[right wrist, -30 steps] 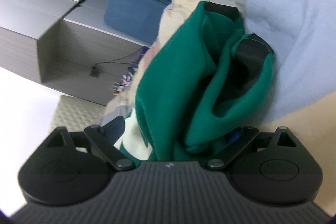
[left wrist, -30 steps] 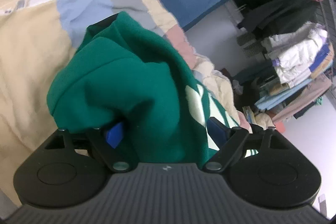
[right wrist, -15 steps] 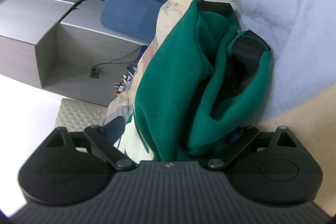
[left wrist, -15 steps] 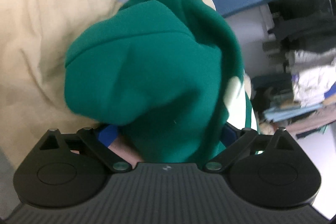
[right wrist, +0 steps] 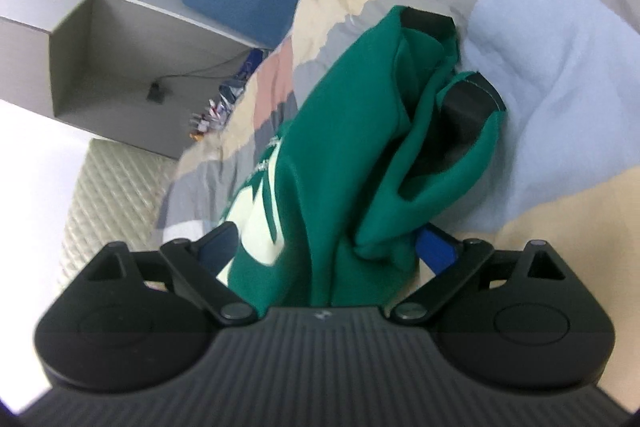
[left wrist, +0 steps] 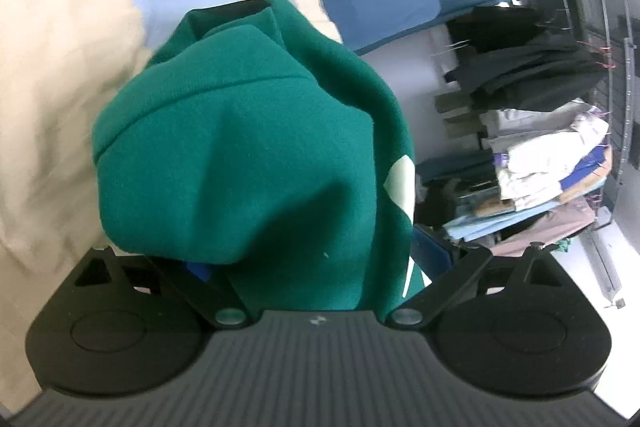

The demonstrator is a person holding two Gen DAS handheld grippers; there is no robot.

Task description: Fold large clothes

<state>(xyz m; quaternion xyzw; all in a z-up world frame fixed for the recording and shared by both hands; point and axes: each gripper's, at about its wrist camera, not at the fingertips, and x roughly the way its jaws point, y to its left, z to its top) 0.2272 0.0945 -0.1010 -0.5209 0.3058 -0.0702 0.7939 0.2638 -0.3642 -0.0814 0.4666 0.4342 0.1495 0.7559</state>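
Observation:
A green sweatshirt [left wrist: 248, 163] with pale lettering is bunched over my left gripper [left wrist: 256, 15] and hides most of its fingers; only one dark fingertip [left wrist: 240, 9] shows at the top. The gripper is shut on the fabric and holds it above the patchwork bedspread [left wrist: 60, 47]. In the right wrist view the same green sweatshirt [right wrist: 360, 155] is draped between the fingers of my right gripper [right wrist: 448, 59]. Both dark fingertips [right wrist: 466, 103] poke out of the folds, shut on the cloth.
The bedspread [right wrist: 560, 47] has cream, light blue, grey and pink patches. A blue cushion [left wrist: 376, 11] and blue curtain lie beyond the bed. Stacked clothes on a rack [left wrist: 540, 163] stand at the right. A grey shelf unit [right wrist: 120, 27] stands at the left.
Both grippers have lifted and swung with the sweatshirt still held. In the left view the cloth now bulges higher and covers more of the fingers. The right view has tilted towards the bed.

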